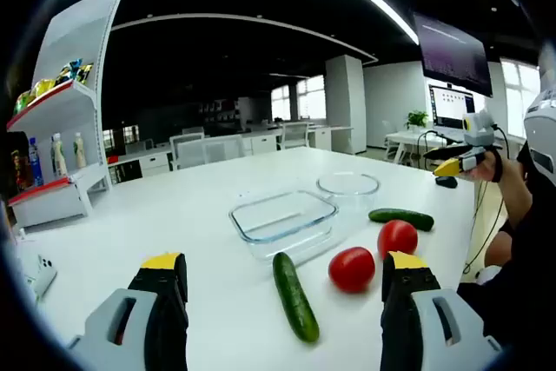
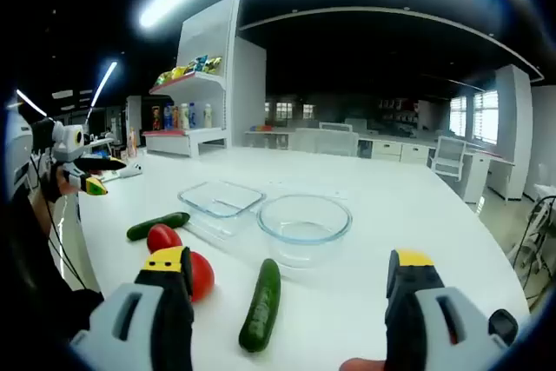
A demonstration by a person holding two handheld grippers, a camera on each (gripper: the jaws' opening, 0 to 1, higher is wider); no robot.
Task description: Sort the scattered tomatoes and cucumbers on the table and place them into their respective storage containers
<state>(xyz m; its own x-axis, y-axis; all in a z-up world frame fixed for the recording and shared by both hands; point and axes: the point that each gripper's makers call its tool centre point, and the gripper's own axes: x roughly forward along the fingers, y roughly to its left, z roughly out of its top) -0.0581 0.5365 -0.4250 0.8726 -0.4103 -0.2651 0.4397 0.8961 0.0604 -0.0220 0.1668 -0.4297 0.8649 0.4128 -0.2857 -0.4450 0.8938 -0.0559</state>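
Observation:
Two cucumbers and two tomatoes lie on the white table (image 1: pixel 200 215). In the left gripper view, one cucumber (image 1: pixel 295 297) lies between the jaws of my open left gripper (image 1: pixel 285 260), with a tomato (image 1: pixel 352 268) just right of it. A second tomato (image 1: pixel 397 237) and the other cucumber (image 1: pixel 401 218) lie beyond. Behind them stand a rectangular glass container (image 1: pixel 282 219) and a round glass bowl (image 1: pixel 347 184), both empty. My right gripper (image 2: pixel 291 260) is open above the table edge, facing the bowl (image 2: pixel 304 219), container (image 2: pixel 220 199), near cucumber (image 2: pixel 261 306), far cucumber (image 2: pixel 158 225) and tomatoes (image 2: pixel 200 275).
A white shelf (image 1: pixel 61 145) with bottles and snack bags stands past the table's far end. A phone (image 1: pixel 39 271) lies near the table's left edge. A person's hand holds the right gripper (image 1: pixel 456 162) at the right side. Desks, chairs and a wall screen (image 1: pixel 452 58) fill the room behind.

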